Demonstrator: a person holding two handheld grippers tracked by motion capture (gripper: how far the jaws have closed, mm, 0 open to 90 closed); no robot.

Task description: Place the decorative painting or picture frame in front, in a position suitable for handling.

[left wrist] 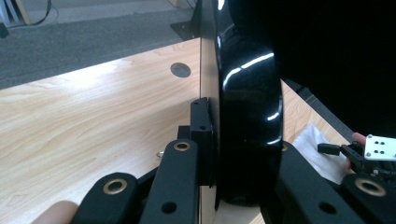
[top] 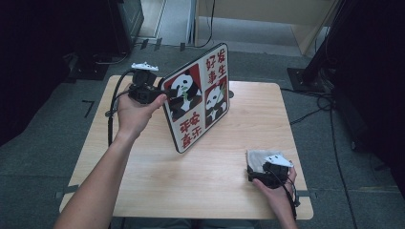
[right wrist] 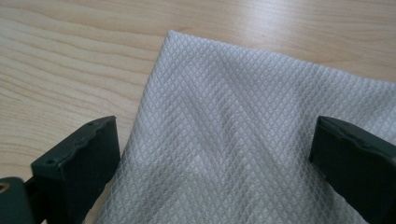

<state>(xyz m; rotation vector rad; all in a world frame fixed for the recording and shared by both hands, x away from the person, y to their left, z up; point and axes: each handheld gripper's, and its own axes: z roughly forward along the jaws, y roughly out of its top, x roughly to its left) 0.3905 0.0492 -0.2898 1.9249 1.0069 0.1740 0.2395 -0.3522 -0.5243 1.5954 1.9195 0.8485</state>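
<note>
A glossy board (top: 196, 98) printed with pandas and red characters stands tilted on its lower edge on the wooden table (top: 215, 186). My left gripper (top: 161, 93) is shut on the board's left edge. In the left gripper view the jaws clamp the black rim of the board (left wrist: 247, 93) from both sides. A white quilted cloth (top: 258, 157) lies near the table's front right corner. My right gripper (top: 268, 171) rests over the cloth, open. In the right gripper view the cloth (right wrist: 261, 93) spreads flat between and under the two wide-apart jaws.
A round hole (left wrist: 180, 70) sits in the tabletop behind the board. Cables (top: 315, 112) run over the grey floor to the right. Dark stands and equipment line the back left and right of the room.
</note>
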